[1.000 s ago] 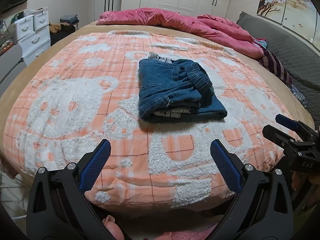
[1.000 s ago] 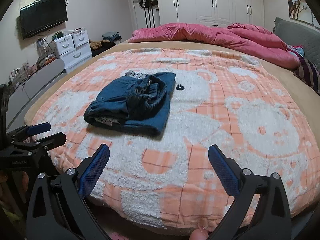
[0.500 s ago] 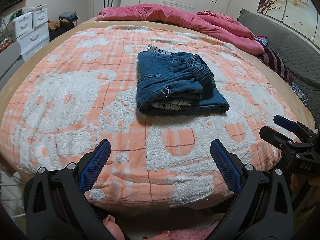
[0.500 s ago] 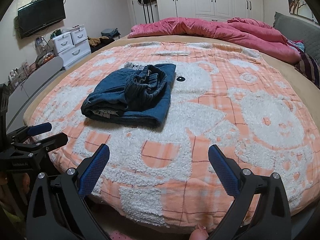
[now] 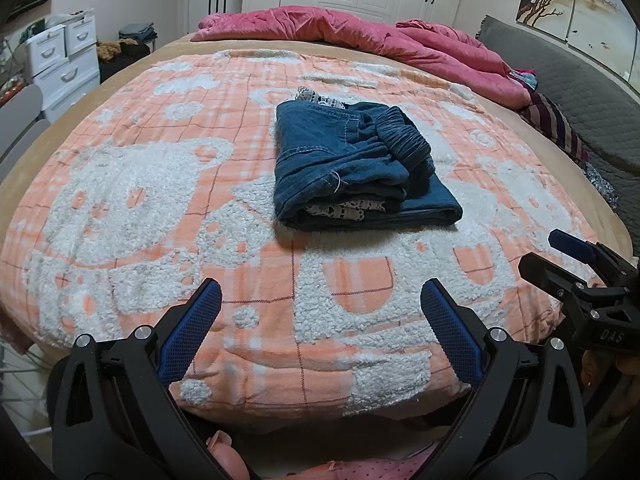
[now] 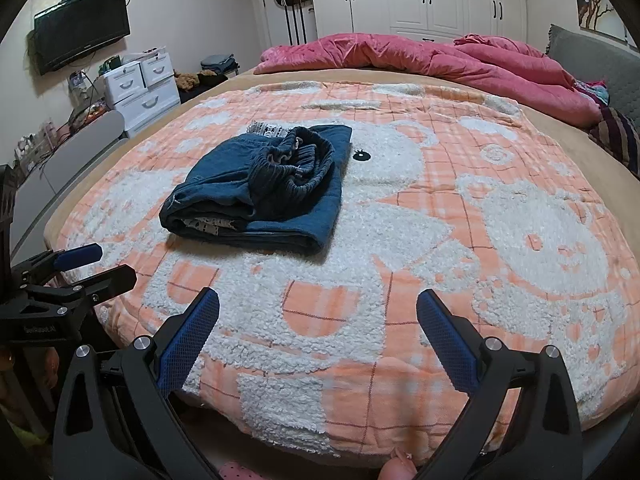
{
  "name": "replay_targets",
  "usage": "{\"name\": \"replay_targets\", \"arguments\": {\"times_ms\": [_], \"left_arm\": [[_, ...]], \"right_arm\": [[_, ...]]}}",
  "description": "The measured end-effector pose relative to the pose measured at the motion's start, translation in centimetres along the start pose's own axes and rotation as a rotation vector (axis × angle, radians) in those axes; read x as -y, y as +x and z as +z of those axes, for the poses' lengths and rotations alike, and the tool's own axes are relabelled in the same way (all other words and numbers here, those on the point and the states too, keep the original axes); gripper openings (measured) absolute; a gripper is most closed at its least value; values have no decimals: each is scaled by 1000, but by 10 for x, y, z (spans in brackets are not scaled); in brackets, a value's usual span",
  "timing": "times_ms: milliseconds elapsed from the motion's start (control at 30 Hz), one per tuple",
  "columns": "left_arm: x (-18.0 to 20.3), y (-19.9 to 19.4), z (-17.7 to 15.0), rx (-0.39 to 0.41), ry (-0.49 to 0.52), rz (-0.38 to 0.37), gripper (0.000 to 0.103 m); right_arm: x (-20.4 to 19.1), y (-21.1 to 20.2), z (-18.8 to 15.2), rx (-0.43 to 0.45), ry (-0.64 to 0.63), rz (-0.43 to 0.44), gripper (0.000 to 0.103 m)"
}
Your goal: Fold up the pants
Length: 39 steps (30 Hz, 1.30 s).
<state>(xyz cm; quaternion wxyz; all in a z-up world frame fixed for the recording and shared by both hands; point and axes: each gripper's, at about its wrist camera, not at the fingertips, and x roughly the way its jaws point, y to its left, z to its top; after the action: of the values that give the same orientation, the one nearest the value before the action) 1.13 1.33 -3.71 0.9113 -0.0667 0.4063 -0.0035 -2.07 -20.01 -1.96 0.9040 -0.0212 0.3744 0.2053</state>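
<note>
Pants (image 5: 360,172) lie folded in a blue bundle on the orange-and-white blanket (image 5: 132,200), near the middle of the bed, white lace showing at the bundle's near edge. Left tool (image 5: 320,308) and right tool (image 6: 318,316) both released, jaws wide apart, empty, held over the blanket's near edge, well short of the pants. Pink duvet (image 6: 420,56) is heaped beyond the pants.

Folded denim pants (image 5: 352,168), mid-blanket
</note>
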Motion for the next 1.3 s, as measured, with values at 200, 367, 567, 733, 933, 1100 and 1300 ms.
{"name": "replay_targets", "arguments": {"times_ms": [200, 367, 567, 733, 933, 1100, 1300], "left_arm": [[0, 1, 0, -4, -1, 5, 94], [1, 1, 0, -3, -1, 8, 94], [-1, 1, -1, -8, -7, 10, 94], [-1, 1, -1, -9, -9, 10, 94], [-2, 1, -1, -16, -11, 19, 94], [-3, 1, -1, -16, -11, 21, 94], [-3, 1, -1, -15, -11, 18, 94]], "right_arm": [[-1, 1, 1, -2, -3, -3, 99], [0, 1, 1, -2, -2, -1, 99], [-1, 1, 1, -1, -2, -8, 99], [-1, 0, 1, -2, 0, -13, 99], [-2, 0, 2, -3, -3, -17, 99], [-2, 0, 2, -2, -2, -20, 99], [-2, 0, 2, -1, -3, -25, 99]]}}
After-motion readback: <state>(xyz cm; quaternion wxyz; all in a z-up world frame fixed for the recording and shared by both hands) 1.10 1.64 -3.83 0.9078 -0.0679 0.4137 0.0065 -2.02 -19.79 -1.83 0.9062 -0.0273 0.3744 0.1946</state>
